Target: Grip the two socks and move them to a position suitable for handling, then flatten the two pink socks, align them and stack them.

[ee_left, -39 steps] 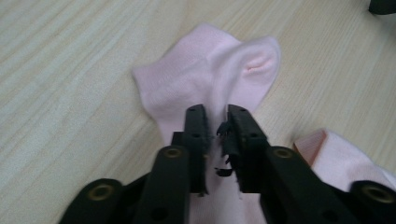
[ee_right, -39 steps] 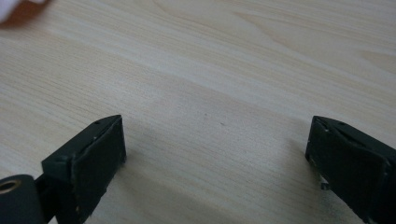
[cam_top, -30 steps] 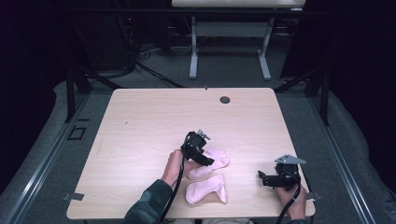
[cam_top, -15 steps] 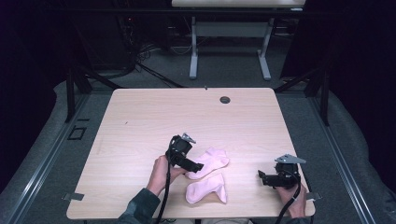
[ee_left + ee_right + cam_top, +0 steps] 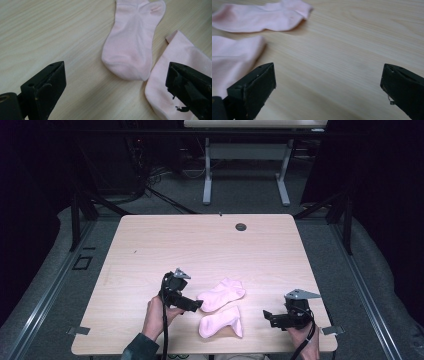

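Jaws first: from the high view we find the left gripper held low over the table, its tip just beside the upper pink sock, though we cannot judge the gap between its jaws from here. The lower pink sock lies just below the first, near the table's front edge. The right gripper sits off to the right near that edge, apart from both socks and pointing toward them. A small dark round fitting sits near the far edge.

In the left gripper view we see the jaws standing wide apart and empty. The upper pink sock lies flat between and beyond them, and the lower pink sock runs under the right-hand jaw.

In the right gripper view the jaws are likewise spread wide, holding nothing, with bare wood between them. The upper pink sock lies across the top left, and the lower pink sock sits just beyond the left-hand jaw.
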